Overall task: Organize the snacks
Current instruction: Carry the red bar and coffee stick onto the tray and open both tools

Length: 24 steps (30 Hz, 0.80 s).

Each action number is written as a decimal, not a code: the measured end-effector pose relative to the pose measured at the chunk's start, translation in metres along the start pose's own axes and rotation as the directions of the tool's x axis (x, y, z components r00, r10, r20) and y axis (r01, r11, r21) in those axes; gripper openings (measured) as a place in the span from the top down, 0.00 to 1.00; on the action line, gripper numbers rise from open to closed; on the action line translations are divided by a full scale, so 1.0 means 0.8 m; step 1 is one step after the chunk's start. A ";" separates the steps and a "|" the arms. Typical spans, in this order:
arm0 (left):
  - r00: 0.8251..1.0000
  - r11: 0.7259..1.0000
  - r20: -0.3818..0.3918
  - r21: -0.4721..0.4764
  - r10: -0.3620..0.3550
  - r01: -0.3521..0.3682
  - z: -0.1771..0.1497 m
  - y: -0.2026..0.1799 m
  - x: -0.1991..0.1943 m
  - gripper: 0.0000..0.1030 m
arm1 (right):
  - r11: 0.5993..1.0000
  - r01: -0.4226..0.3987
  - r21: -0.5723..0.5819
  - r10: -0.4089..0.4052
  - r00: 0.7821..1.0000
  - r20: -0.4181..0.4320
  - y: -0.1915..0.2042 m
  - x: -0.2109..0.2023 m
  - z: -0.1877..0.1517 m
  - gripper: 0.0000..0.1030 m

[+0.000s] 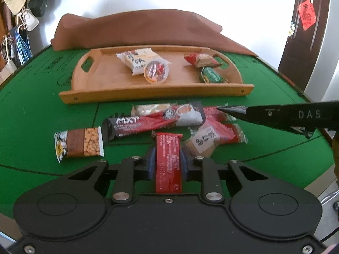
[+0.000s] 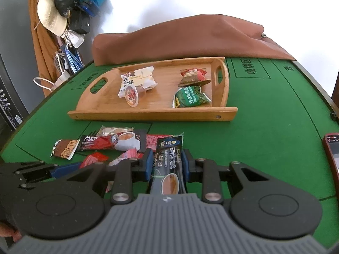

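Observation:
My left gripper (image 1: 168, 163) is shut on a red sachet (image 1: 168, 158) just above the green table. My right gripper (image 2: 167, 163) is shut on a black coffee sachet (image 2: 168, 158); its tip also shows in the left wrist view (image 1: 232, 110). A pile of snacks lies ahead: a peanut bar (image 1: 79, 142), a red MXT coffee stick (image 1: 152, 123) and a clear-wrapped pastry (image 1: 211, 139). The wooden tray (image 1: 148, 91) beyond holds a white packet (image 1: 139, 60), a jelly cup (image 1: 156, 72), a red-brown snack (image 1: 202, 60) and a green pea packet (image 1: 211, 76).
A brown cloth (image 1: 137, 28) lies bunched behind the tray. Hats and bags (image 2: 61, 14) hang at the far left. A red-edged phone (image 2: 332, 150) lies at the table's right edge. A dark door (image 1: 305, 27) stands at the right.

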<state>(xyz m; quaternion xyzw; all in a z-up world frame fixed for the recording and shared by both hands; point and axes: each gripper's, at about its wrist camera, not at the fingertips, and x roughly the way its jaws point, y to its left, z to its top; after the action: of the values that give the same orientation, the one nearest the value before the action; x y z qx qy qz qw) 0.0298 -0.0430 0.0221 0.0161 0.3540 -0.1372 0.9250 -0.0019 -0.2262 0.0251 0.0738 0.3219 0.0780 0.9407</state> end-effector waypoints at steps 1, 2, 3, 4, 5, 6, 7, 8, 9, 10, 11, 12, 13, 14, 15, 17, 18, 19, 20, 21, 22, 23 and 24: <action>1.000 1.000 0.006 0.000 -0.001 0.001 0.002 0.002 -0.003 0.77 | 1.000 -0.001 -0.001 0.001 1.000 0.003 0.000 -0.001 0.001 0.69; 1.000 1.000 0.013 -0.002 -0.002 0.002 0.005 0.003 -0.007 0.77 | 1.000 0.000 0.000 0.000 1.000 0.007 -0.001 -0.002 0.001 0.69; 1.000 1.000 0.022 -0.007 -0.001 0.001 0.008 0.006 -0.010 0.77 | 1.000 0.001 0.003 -0.001 1.000 0.010 -0.001 -0.003 0.002 0.69; 1.000 1.000 0.029 -0.009 -0.002 0.002 0.013 0.008 -0.012 0.77 | 1.000 0.000 0.002 0.000 1.000 0.013 -0.001 -0.003 0.004 0.69; 0.999 1.000 0.038 -0.013 -0.003 0.004 0.017 0.011 -0.015 0.77 | 1.000 0.000 0.004 0.000 1.000 0.017 -0.002 -0.004 0.006 0.69; 0.999 1.000 0.047 -0.018 -0.004 0.005 0.022 0.014 -0.017 0.77 | 1.000 0.000 0.005 0.000 1.000 0.021 -0.002 -0.005 0.008 0.69; 0.998 1.000 0.056 -0.023 -0.006 0.007 0.028 0.018 -0.020 0.77 | 1.000 0.000 0.001 0.000 1.000 0.028 -0.001 -0.006 0.010 0.69; 0.998 1.000 0.065 -0.028 -0.006 0.008 0.034 0.021 -0.021 0.77 | 1.000 0.000 -0.001 0.000 0.999 0.034 -0.001 -0.007 0.012 0.69; 0.997 0.999 0.072 -0.032 -0.007 0.009 0.039 0.025 -0.023 0.77 | 1.000 0.001 -0.005 -0.001 0.999 0.043 0.001 -0.009 0.015 0.69; 0.997 0.999 0.080 -0.036 -0.008 0.011 0.046 0.029 -0.024 0.77 | 1.000 0.000 -0.010 0.000 0.999 0.052 0.002 -0.010 0.019 0.69; 0.996 0.999 0.088 -0.040 -0.009 0.012 0.053 0.033 -0.025 0.77 | 1.000 0.001 -0.010 0.000 0.998 0.060 0.003 -0.011 0.022 0.69; 0.995 0.999 0.096 -0.044 -0.007 0.011 0.060 0.036 -0.025 0.77 | 1.000 0.000 -0.012 0.000 0.998 0.068 0.004 -0.011 0.026 0.69; 0.995 0.999 0.102 -0.045 -0.004 0.009 0.068 0.040 -0.024 0.77 | 1.000 -0.001 -0.010 0.002 0.997 0.077 0.005 -0.011 0.031 0.69; 0.994 0.999 0.106 -0.046 -0.001 0.006 0.074 0.042 -0.023 0.77 | 1.000 -0.002 -0.007 0.003 0.997 0.083 0.005 -0.011 0.035 0.69; 0.994 0.999 0.108 -0.053 0.004 0.002 0.083 0.046 -0.021 0.77 | 1.000 -0.007 -0.007 0.007 0.996 0.089 0.006 -0.010 0.040 0.69; 0.994 0.998 0.109 -0.064 0.002 0.005 0.097 0.053 -0.014 0.77 | 1.000 -0.010 0.004 0.010 0.994 0.109 0.008 -0.007 0.053 0.69; 0.994 0.997 0.107 -0.077 0.001 0.007 0.105 0.057 -0.010 0.77 | 1.000 -0.008 0.011 0.007 0.993 0.122 0.008 -0.006 0.058 0.69; 0.994 0.996 0.105 -0.086 -0.002 0.011 0.113 0.062 -0.005 0.77 | 1.000 -0.001 0.025 -0.002 0.990 0.141 0.009 -0.003 0.064 0.69; 0.995 0.995 0.103 -0.094 -0.003 0.012 0.121 0.066 0.000 0.77 | 0.999 0.006 0.040 -0.012 0.987 0.157 0.009 0.000 0.071 0.69; 0.995 0.994 0.098 -0.106 0.002 0.008 0.129 0.070 0.007 0.77 | 0.998 0.013 0.056 -0.023 0.985 0.172 0.009 0.005 0.078 0.69; 0.996 0.993 0.093 -0.114 0.007 0.004 0.137 0.074 0.014 0.77 | 0.997 0.021 0.069 -0.033 0.983 0.179 0.009 0.011 0.085 0.69; 0.996 0.993 0.091 -0.120 0.012 -0.001 0.145 0.078 0.021 0.77 | 0.997 0.024 0.076 -0.037 0.983 0.178 0.009 0.018 0.093 0.69; 0.996 0.992 0.089 -0.124 0.021 -0.010 0.152 0.082 0.028 0.77 | 0.996 0.021 0.088 -0.036 0.984 0.175 0.008 0.025 0.099 0.69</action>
<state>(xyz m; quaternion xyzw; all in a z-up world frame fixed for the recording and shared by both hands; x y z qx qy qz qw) 0.1425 -0.0011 0.0941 -0.0448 0.3196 -0.1085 0.9403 0.0622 -0.2232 0.0765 0.1162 0.2415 0.0438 0.9624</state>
